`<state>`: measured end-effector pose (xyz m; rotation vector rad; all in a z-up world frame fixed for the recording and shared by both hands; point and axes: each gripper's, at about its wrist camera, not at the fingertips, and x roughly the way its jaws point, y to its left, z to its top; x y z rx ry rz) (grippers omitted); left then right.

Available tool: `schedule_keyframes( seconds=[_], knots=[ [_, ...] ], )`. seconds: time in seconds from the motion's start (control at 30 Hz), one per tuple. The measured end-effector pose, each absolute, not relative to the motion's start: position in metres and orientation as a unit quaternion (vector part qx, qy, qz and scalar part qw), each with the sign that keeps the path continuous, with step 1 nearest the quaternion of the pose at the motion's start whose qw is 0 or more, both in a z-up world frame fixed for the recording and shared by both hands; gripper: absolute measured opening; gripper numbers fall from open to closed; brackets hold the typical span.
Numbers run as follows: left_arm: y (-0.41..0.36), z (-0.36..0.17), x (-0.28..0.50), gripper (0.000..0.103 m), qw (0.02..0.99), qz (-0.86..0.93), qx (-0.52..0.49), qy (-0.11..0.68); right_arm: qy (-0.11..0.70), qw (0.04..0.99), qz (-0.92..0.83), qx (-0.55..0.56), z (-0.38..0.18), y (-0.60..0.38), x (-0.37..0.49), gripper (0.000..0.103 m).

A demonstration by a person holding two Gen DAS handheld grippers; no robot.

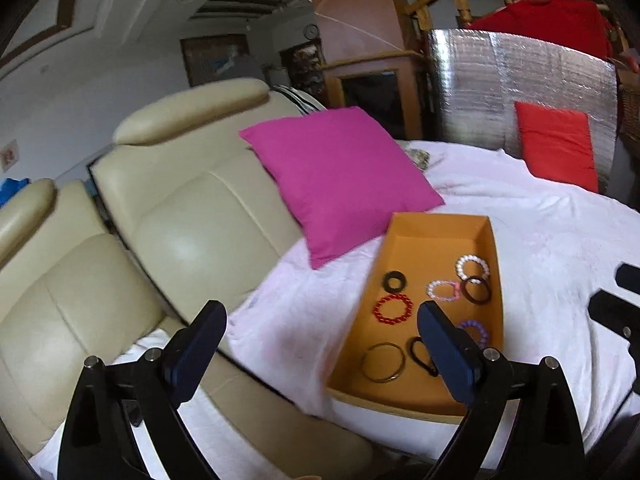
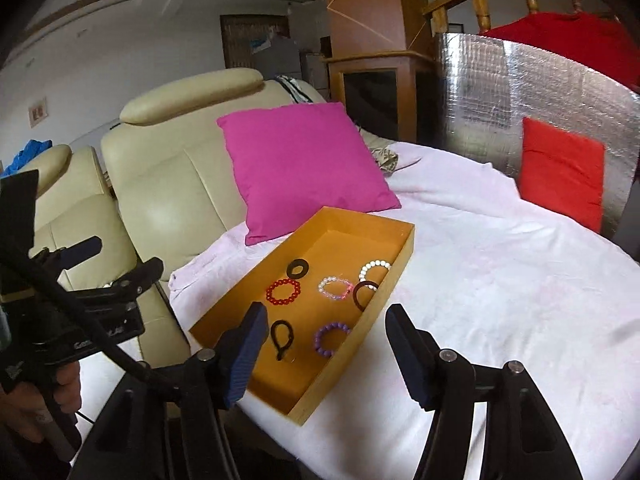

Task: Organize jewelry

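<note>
An orange tray (image 1: 432, 228) (image 2: 400, 256) lies on a white blanket and holds several bracelets: a red bead one (image 1: 393, 309) (image 2: 283, 291), a pink-white one (image 1: 443, 290) (image 2: 335, 288), a white pearl one (image 1: 473, 266) (image 2: 374, 269), a dark brown band (image 1: 476, 289) (image 2: 365, 294), a purple one (image 1: 476, 330) (image 2: 331, 338), a black ring (image 1: 394, 281) (image 2: 297, 268), a black hair tie (image 1: 422, 356) (image 2: 281, 338) and a thin gold bangle (image 1: 383, 362). My left gripper (image 1: 322, 320) is open and empty, left of the tray. My right gripper (image 2: 328, 320) is open and empty, above the tray's near end.
A magenta pillow (image 1: 340, 176) (image 2: 304, 164) leans behind the tray against a cream leather sofa (image 1: 180, 208) (image 2: 168, 184). A red cushion (image 1: 560, 144) (image 2: 560, 172) rests against a silver foil panel (image 1: 520, 80) (image 2: 520, 88) at the back right.
</note>
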<state>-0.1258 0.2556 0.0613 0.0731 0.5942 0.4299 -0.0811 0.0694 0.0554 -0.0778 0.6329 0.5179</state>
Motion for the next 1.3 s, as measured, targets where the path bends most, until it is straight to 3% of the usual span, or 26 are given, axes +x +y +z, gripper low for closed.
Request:
schedule_keyframes(
  seconds=[0.3, 1.3],
  knots=[
    [0.249, 0.092, -0.165, 0.096, 0.939, 0.238, 0.044, 0.245, 0.311, 0.922, 0.23, -0.028, 0.078, 0.065, -0.124, 0.066],
    [0.258, 0.098, -0.183, 0.096, 0.936, 0.245, 0.021, 0.253, 0.327, 0.926, 0.191, -0.009, 0.081, 0.082, -0.142, 0.067]
  ],
)
